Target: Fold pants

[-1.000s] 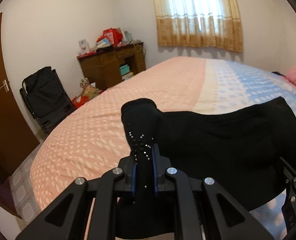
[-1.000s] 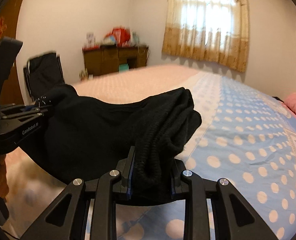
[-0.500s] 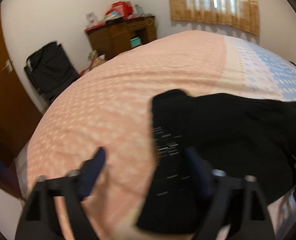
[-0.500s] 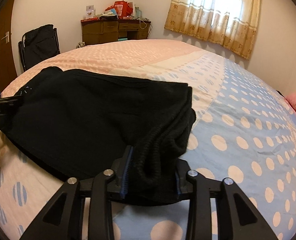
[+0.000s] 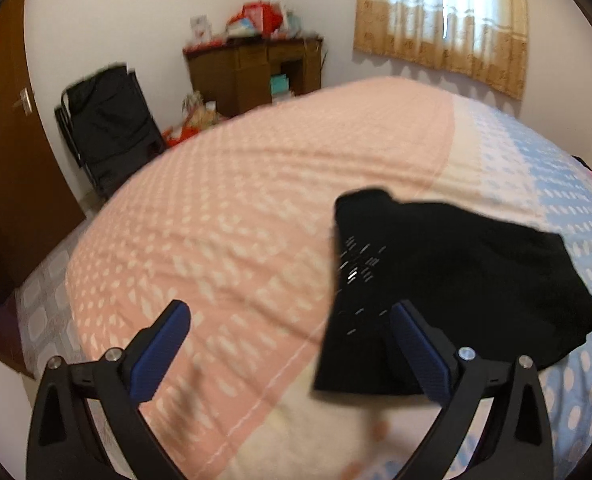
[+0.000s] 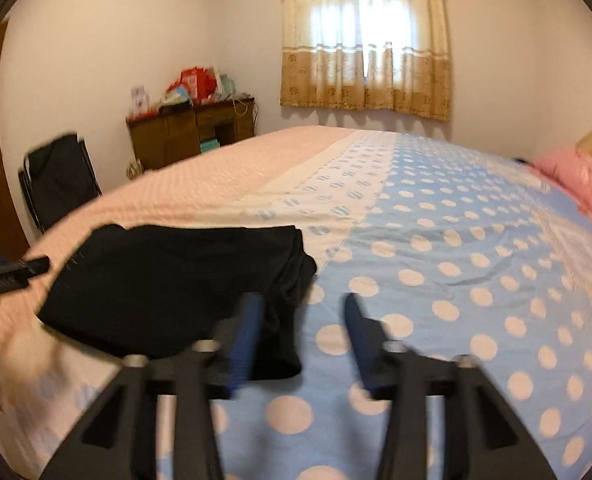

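Observation:
The black pants lie folded flat on the bed, with small shiny studs near their left edge. My left gripper is open and empty, its right finger over the pants' near left corner. In the right wrist view the pants lie at the left on the bed. My right gripper is open and empty, its left finger over the pants' bunched right end. The left gripper's tip shows at the far left.
A wooden desk piled with bags stands against the far wall, a black folding chair beside it near a brown door. A curtained window is behind the bed. A pink pillow lies at the right.
Both grippers lowered the pants onto the bed and let go, the left first, then the right. Both jaws now stand open and have drawn back a little.

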